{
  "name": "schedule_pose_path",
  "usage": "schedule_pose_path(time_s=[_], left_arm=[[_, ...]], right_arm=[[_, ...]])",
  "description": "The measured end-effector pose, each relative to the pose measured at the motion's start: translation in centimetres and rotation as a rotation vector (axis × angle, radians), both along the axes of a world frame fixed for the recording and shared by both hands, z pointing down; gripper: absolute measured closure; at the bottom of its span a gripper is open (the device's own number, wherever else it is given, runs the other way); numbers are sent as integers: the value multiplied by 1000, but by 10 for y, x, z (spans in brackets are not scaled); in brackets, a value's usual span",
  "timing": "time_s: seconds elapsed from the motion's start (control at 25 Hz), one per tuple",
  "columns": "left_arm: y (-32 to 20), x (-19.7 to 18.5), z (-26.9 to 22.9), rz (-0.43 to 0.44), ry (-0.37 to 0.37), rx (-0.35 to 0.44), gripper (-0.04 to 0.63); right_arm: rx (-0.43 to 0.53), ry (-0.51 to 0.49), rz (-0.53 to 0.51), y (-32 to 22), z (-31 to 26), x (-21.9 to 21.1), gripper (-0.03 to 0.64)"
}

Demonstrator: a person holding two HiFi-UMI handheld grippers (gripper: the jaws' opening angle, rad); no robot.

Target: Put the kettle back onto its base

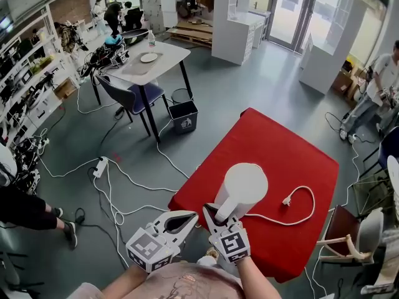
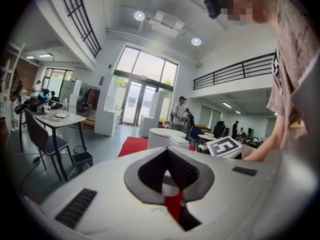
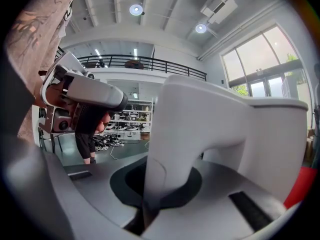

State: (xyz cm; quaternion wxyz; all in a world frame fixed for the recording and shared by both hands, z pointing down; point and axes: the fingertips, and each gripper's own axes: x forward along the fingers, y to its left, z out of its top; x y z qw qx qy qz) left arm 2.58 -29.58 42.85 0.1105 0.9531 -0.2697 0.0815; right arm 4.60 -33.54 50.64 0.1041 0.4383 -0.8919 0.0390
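**Kettle and grip.** The white kettle [image 1: 242, 189] stands at the middle of the red bench [image 1: 293, 154]. Its cord [image 1: 280, 222] trails off to the right, and no base shows apart from it. The right hand-held gripper [image 1: 218, 215] pinches the handle [image 3: 170, 149]. The left hand-held gripper [image 1: 194, 217], at lower centre, has its tips together on nothing. The shell looks rigid and smooth, probably slippery, and its weight depends on water that cannot be seen. The handle is the sound hold.

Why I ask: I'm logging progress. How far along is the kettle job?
Done: the right gripper has its fingers clamped on the handle of the kettle. In hand: the kettle stands upright over the red table, a white cord running out from beneath it. Left: the base is hidden under the kettle, so seating can't be confirmed; letting go remains. The left gripper holds nothing.
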Motion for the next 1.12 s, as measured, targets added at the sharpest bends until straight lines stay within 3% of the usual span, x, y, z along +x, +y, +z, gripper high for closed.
schedule_pose_path(time_s=[1.12], left_arm=[[1,-3,3,-2,-24,-11,604]], right_arm=[[-6,38,0,-8,16,6,586]])
